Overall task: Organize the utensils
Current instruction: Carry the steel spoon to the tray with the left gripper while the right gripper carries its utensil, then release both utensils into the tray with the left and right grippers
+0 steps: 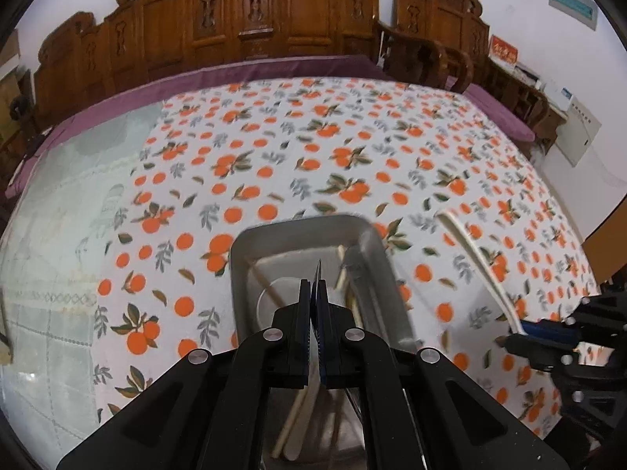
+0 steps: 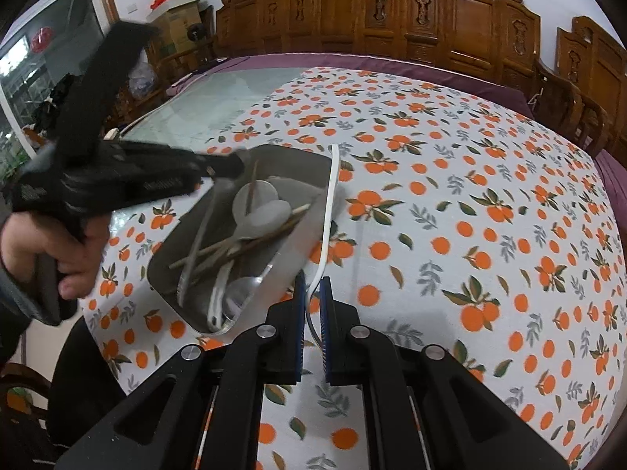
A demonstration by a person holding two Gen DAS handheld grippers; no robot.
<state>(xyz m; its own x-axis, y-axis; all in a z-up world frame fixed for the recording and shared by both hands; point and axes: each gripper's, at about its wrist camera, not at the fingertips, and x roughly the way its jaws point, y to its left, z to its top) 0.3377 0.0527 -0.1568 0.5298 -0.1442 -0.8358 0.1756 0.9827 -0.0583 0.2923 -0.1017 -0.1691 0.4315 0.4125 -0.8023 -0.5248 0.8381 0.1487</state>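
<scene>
A metal tray (image 1: 368, 250) (image 2: 298, 156) holds chopsticks (image 2: 250, 241), white spoons (image 2: 219, 297) and a metal utensil (image 2: 196, 250). My left gripper (image 1: 313, 286) is above the tray with its fingers pressed shut; nothing shows clearly between them. It also shows in the right wrist view (image 2: 235, 164) at the tray's far corner. My right gripper (image 2: 312, 286) is shut on a long white spoon (image 2: 328, 215) (image 1: 470, 246), held by its handle end just right of the tray. It shows at the right in the left wrist view (image 1: 509, 340).
The table wears an orange-fruit cloth (image 2: 470, 196) over a pale green cover (image 1: 58, 235). Carved wooden chairs (image 1: 254, 11) line the far side. The person's hand (image 2: 51, 243) grips the left tool.
</scene>
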